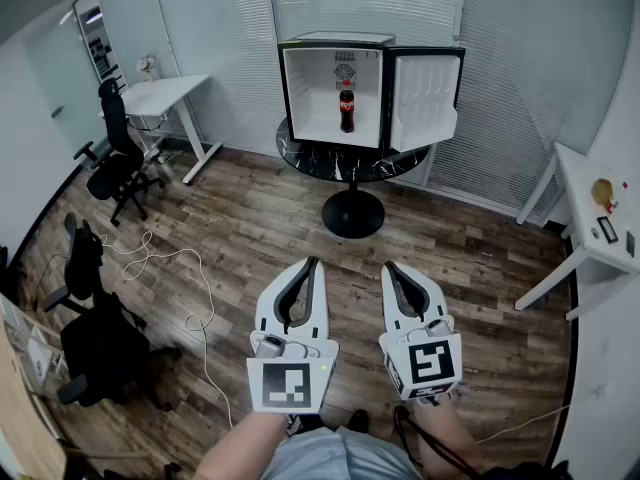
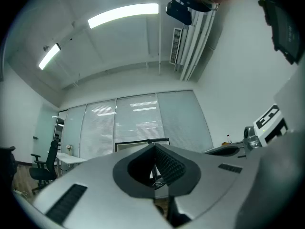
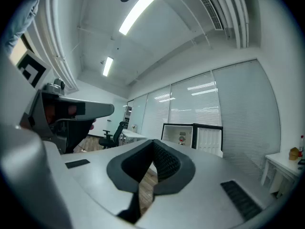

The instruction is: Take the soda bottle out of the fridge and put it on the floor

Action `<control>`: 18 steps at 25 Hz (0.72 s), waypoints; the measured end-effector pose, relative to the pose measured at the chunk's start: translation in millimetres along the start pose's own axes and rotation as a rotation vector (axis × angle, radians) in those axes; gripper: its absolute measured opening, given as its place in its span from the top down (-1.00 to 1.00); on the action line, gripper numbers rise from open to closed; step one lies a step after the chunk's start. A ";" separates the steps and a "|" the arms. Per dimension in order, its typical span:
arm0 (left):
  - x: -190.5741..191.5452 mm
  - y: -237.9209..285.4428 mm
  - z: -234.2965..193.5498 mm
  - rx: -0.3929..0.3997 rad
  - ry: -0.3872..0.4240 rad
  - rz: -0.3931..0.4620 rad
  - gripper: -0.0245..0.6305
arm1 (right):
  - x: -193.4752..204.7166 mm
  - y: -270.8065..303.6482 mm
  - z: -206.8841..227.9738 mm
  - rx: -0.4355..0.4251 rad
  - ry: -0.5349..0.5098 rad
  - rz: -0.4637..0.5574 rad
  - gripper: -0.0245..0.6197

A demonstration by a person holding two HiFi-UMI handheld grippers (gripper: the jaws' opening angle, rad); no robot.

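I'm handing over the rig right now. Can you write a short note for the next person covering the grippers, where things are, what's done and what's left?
Left gripper: shut, empty, held out over the floor.
Right gripper: shut, empty, beside the left one.
Bottle: upright inside the fridge, which stands on the round table well ahead of both grippers.
Done: the fridge door is open.
Left: step up, open one gripper, grasp the bottle, lift it out and set it on the floor.
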State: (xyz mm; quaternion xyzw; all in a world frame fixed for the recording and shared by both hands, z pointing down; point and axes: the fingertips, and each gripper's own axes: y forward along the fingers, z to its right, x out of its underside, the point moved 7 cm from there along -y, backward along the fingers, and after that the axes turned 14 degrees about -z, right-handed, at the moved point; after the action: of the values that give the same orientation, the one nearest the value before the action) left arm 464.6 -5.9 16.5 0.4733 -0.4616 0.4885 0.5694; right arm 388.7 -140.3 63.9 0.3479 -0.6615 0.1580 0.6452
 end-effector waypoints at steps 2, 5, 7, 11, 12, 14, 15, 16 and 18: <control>-0.9 3.8 7.1 -0.004 -0.002 0.004 0.87 | 1.5 -1.2 7.6 -0.001 -0.004 0.003 0.89; -0.2 8.8 17.9 -0.010 -0.009 0.007 0.87 | 5.2 -4.3 18.8 -0.006 -0.005 0.008 0.89; 0.6 10.7 23.4 -0.019 -0.016 0.004 0.87 | 7.7 -6.0 25.0 -0.021 0.010 0.019 0.89; 4.0 15.3 36.7 -0.039 -0.004 -0.008 0.87 | 15.3 -8.9 43.6 -0.033 0.036 0.019 0.89; 5.9 17.6 39.8 -0.039 0.000 -0.014 0.87 | 17.7 -9.0 49.0 -0.028 0.039 0.018 0.89; 9.7 22.3 42.2 -0.041 0.003 -0.026 0.87 | 21.6 -7.3 56.0 -0.021 0.048 0.016 0.89; 11.0 24.9 41.9 -0.043 0.003 -0.029 0.87 | 22.8 -5.3 57.8 -0.022 0.050 0.014 0.89; 12.0 28.0 41.0 -0.045 0.002 -0.031 0.87 | 23.7 -2.7 59.3 -0.023 0.052 0.013 0.89; 13.2 35.0 39.1 -0.047 -0.001 -0.030 0.87 | 25.2 3.0 63.0 -0.026 0.055 0.009 0.89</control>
State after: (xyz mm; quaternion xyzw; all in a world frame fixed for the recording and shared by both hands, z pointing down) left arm 428.7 -40.3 37.5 0.4669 -0.4661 0.4686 0.5875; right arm 341.8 -186.1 81.5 0.3319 -0.6472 0.1617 0.6670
